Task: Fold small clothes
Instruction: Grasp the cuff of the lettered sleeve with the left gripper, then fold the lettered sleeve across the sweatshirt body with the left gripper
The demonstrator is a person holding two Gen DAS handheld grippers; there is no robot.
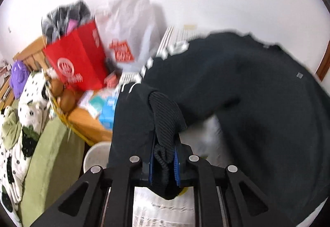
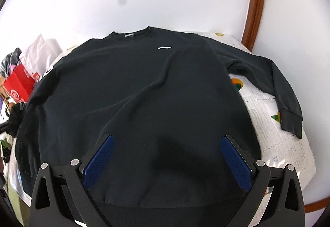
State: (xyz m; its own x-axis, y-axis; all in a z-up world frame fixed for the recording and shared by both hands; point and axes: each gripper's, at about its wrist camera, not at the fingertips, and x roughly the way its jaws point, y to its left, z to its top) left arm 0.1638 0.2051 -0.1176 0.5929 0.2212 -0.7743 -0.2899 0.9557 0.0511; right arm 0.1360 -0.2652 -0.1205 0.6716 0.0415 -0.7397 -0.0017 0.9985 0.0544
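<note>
Sweatshirt (image 2: pixel 132 103) is lying front-up across the patterned worktop (image 2: pixel 274 123), one sleeve (image 2: pixel 284 90) stretching off to the right. Left tool (image 1: pixel 165 156) is pinching the other sleeve's ribbed cuff (image 1: pixel 167 117), lifting it. Right tool (image 2: pixel 167 156) is hovering wide open over the hem, gripping nothing.

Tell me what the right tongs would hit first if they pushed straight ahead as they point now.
Most likely the black sweatshirt. The right tongs stand open over its lower front, pointing down at the fabric, with nothing seen between. How high they hover above it is unclear.
</note>
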